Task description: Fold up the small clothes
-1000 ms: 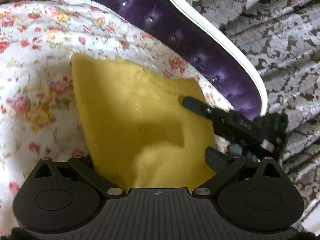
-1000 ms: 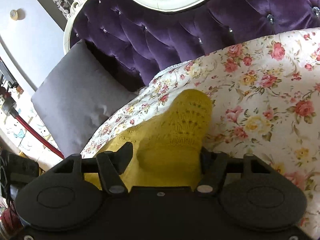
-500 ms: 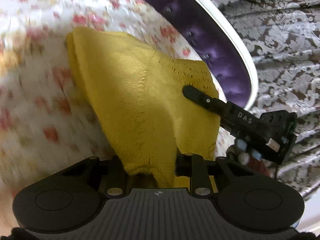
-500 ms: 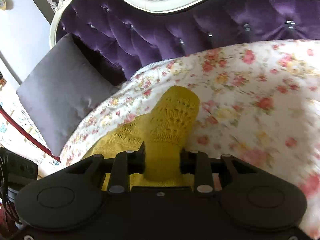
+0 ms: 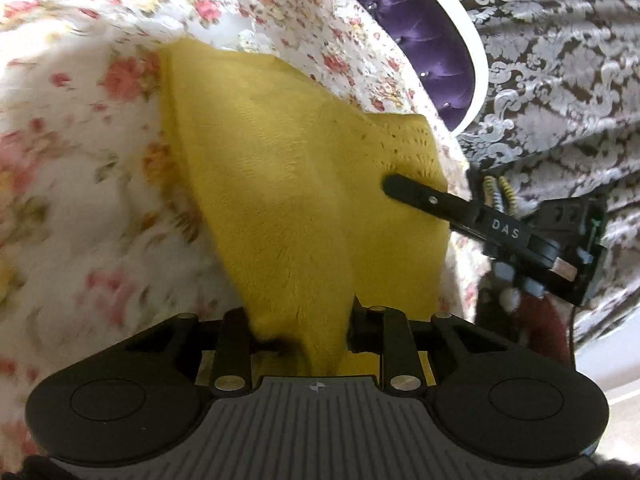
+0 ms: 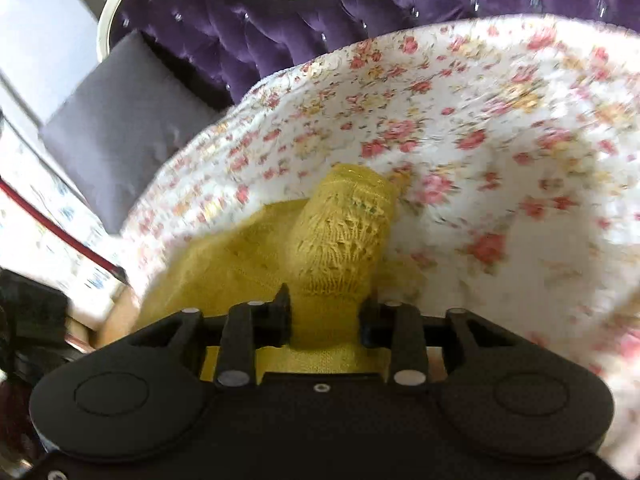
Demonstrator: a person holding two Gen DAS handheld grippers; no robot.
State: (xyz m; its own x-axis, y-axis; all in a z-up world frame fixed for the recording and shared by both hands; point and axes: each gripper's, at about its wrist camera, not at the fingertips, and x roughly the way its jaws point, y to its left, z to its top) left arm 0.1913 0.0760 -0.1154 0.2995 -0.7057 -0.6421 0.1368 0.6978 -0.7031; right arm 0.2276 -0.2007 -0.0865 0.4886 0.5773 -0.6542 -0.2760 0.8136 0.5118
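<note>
A small yellow knitted garment (image 5: 288, 184) lies on the floral bedspread (image 5: 80, 208). My left gripper (image 5: 300, 328) is shut on its near edge, and the cloth rises bunched between the jaws. My right gripper (image 6: 324, 312) is shut on a lacy yellow sleeve or cuff (image 6: 344, 232) of the same garment (image 6: 224, 272) and lifts it off the spread. In the left wrist view the right gripper's black finger (image 5: 424, 196) lies over the garment's right edge. The fingertips of both grippers are hidden in the cloth.
A purple tufted headboard with a white frame (image 6: 304, 28) runs behind the floral bedspread (image 6: 500, 152). A grey pillow (image 6: 120, 128) leans at the left. Patterned grey curtains (image 5: 560, 72) hang to the right.
Both grippers went from open around the yellow cloth to shut on it. The garment has been gathered and lifted, and the views have swung across the bedspread.
</note>
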